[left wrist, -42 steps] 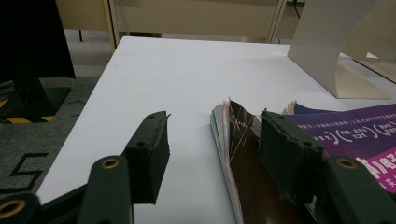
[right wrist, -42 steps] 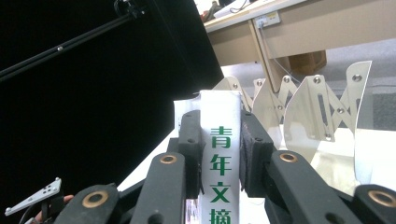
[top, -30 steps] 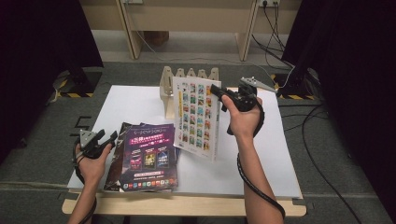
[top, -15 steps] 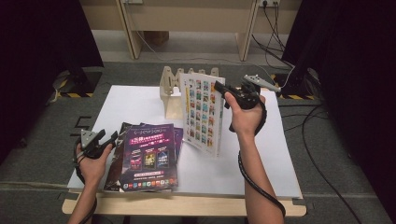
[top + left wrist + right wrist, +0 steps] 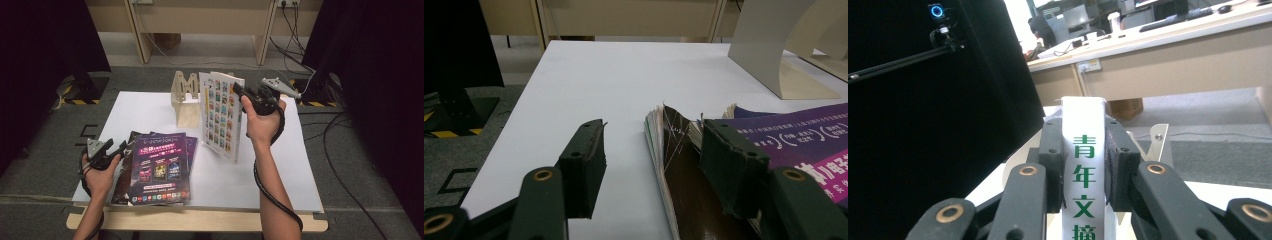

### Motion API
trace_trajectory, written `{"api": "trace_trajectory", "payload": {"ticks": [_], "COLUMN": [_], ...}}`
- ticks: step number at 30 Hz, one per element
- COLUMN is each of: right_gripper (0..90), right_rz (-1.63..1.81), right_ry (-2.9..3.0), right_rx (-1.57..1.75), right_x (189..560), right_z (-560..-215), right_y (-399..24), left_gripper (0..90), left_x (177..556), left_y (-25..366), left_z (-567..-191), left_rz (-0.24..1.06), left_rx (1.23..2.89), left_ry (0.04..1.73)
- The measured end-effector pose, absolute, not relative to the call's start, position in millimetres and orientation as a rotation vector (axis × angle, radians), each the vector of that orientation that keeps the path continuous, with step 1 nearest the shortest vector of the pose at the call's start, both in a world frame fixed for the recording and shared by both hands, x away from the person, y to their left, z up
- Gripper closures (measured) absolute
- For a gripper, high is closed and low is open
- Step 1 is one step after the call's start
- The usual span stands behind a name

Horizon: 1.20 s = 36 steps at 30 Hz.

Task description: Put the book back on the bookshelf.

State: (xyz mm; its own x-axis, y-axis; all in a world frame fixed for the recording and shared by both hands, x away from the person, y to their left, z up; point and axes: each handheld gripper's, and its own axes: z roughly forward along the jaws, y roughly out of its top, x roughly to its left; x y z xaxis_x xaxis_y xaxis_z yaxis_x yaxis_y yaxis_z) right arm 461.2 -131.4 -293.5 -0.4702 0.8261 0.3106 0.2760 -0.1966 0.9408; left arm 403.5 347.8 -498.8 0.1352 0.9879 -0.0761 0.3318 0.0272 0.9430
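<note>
Two hand-held grippers are at work over one white table. The right gripper has its jaws clamped on the spine of a single magazine, holding it upright above the table's middle, just in front of the wooden rack that stands near the far edge. In the right gripper view the black, foam-faced pads press on both sides of a white spine printed with green Chinese characters, 青年文摘. The cover facing the person is a grid of many small colourful pictures on white; the print there is too small to read.

The left gripper rests low near the front left corner with its jaws spread wide and nothing between the pads. In the left gripper view one jaw lies on the bare table and the other sits over the edge of the stack.

That stack of magazines lies flat by the front edge, fanned a little; I count at least three but cannot be sure. The top cover is glossy purple and pink with white Chinese headings and a row of small logos along its bottom, none legible.

The rack is pale plywood, with several upright dividers with shaped tops.
</note>
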Motion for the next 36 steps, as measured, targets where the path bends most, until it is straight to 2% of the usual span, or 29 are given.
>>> {"api": "trace_trajectory", "payload": {"ticks": [36], "right_gripper": [74.8], "right_rz": [1.641], "right_ry": [1.471], "right_rx": [1.300], "right_x": [470.0], "right_z": [-289.9], "right_y": [-138.3], "left_gripper": [43.2], "left_x": [403.2], "left_y": [346.0], "left_z": [-498.7], "left_rz": [0.888], "left_rx": [1.485], "left_ry": [1.351]}}
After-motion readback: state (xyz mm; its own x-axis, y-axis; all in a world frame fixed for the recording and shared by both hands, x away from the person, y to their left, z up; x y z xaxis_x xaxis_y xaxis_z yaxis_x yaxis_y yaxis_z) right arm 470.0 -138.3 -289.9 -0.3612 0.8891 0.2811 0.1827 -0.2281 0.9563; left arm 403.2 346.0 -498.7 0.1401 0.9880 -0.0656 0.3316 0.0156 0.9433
